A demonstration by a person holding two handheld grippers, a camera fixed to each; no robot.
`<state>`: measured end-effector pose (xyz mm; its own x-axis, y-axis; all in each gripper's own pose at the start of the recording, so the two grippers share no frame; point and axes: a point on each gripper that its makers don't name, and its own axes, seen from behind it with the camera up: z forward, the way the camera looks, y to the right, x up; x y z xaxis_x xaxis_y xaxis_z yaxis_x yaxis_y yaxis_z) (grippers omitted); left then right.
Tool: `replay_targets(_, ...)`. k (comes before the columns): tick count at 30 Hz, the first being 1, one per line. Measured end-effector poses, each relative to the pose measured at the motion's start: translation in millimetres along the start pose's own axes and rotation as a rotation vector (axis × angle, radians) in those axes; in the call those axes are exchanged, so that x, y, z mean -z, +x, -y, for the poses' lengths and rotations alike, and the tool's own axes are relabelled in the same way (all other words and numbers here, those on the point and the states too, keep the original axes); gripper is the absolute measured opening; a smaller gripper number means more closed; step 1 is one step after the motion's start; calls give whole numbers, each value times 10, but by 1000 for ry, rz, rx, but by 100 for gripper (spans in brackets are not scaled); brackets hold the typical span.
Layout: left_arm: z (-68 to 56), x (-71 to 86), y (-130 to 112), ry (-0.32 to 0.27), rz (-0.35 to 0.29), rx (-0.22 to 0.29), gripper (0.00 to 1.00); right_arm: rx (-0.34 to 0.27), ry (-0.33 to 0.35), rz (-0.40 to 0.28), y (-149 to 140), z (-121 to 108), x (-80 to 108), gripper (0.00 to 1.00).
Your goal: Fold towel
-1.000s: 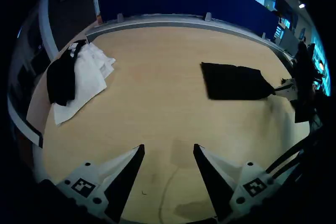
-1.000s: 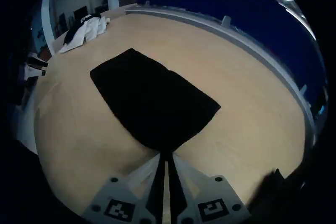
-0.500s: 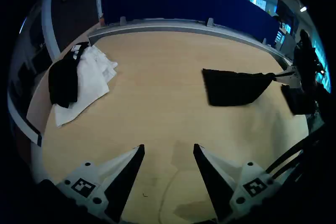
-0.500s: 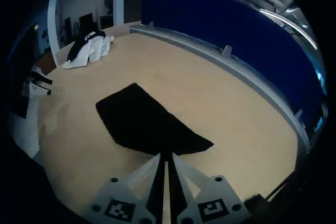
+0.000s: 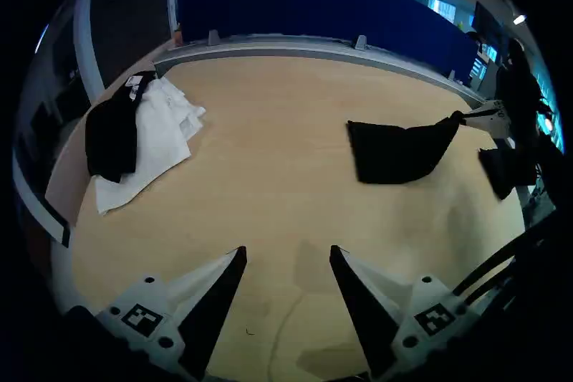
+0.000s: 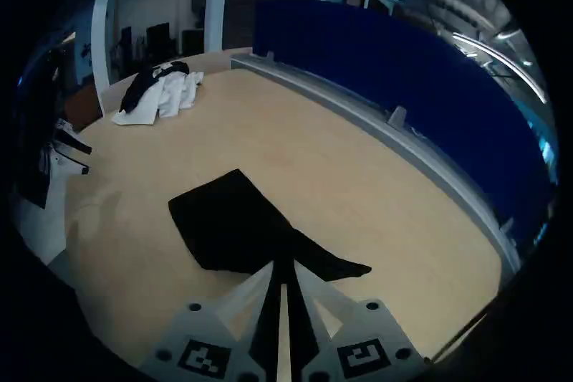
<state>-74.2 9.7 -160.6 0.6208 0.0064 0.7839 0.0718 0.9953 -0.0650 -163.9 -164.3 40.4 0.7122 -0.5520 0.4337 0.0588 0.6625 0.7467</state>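
While the right gripper [image 6: 284, 267] pinches one corner of the black towel [image 6: 229, 228], its two fingers stand pressed together on the cloth, with no gap visible between them. In the right gripper view, the pinched corner rises to the fingertips at 6 o'clock. The rest of the towel lies flat on the table [image 6: 344, 167] and spreads away toward 11 o'clock.

In the left gripper view, the black towel [image 5: 397, 153] sits at 2 o'clock. The right gripper [image 5: 487, 117] is at its far right end, holding that corner raised off the wood. The opposite edge of the towel rests on the table [image 5: 272, 167].

The left gripper [image 5: 286, 249] is at 6 o'clock in its own view. Its fingers are spread wide apart and hold nothing, and bare table shows between them. It is well apart from the towel.

A pile of clothes [image 5: 140, 138], white pieces with a black piece on top, lies at 10 o'clock near the table edge. In the right gripper view the pile of clothes [image 6: 161, 88] appears at 11 o'clock, well apart from the towel.

A blue partition [image 5: 315, 2] stands along the far side of the table at 12 o'clock.
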Motion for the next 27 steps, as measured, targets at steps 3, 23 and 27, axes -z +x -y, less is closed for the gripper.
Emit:
replay_targets(3, 10, 20, 11, -1, -4, 6, 86, 7, 9, -2, 62, 35, -28, 5)
replay_targets(23, 172, 161, 83, 23, -72, 88, 86, 180, 177, 29, 541, 1078, -790, 5)
replay_targets(27, 217, 194, 47, 30, -78, 116, 86, 175, 218, 66, 404, 1389, -1106, 5)
